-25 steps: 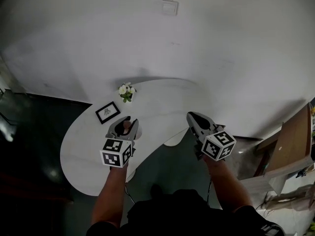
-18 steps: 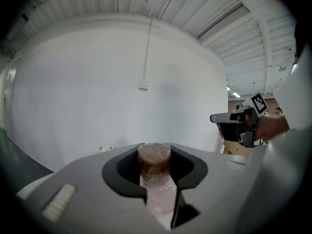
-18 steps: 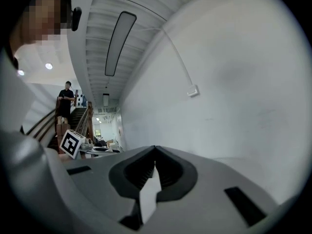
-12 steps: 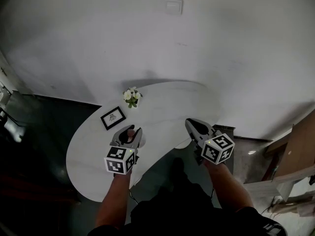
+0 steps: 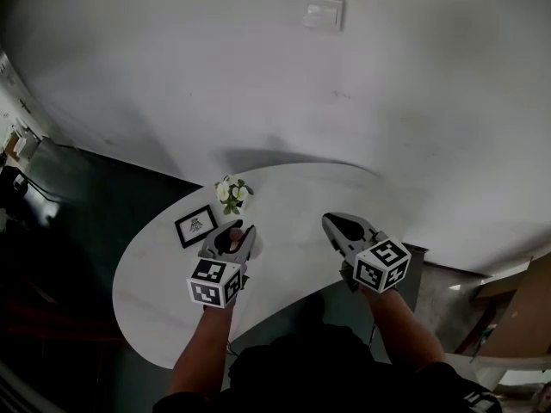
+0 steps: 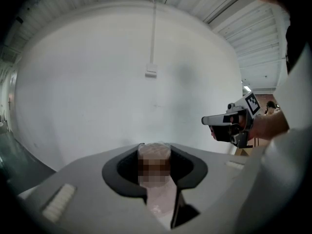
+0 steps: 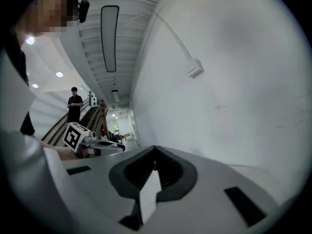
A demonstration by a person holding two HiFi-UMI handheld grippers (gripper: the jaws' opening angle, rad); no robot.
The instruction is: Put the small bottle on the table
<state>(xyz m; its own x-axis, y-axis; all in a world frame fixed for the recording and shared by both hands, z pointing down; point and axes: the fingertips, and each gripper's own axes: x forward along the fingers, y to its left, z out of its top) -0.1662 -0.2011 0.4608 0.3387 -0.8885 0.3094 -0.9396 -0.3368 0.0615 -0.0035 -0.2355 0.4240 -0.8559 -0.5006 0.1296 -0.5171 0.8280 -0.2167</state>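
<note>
A small pale bottle (image 6: 154, 156) with a clear cap stands between the jaws of my left gripper (image 6: 155, 150), which is shut on it. In the head view that left gripper (image 5: 238, 231) hovers over the near part of the white curved table (image 5: 293, 192), and the bottle (image 5: 232, 235) shows between its jaws. My right gripper (image 5: 338, 223) is held beside it to the right, also above the table's near edge. Its jaws meet at the tip with nothing between them, so the right gripper (image 7: 154, 165) is shut and empty.
A small pot of white flowers (image 5: 231, 191) and a black picture frame (image 5: 195, 225) stand on the table's left part. A white wall with a switch box (image 5: 323, 12) rises behind. A person (image 7: 74, 104) stands far off by a staircase. Dark floor surrounds the table.
Both grippers have moved forward, further over the table and closer to the flowers and frame. The left one still holds the bottle; the right one stays shut.
</note>
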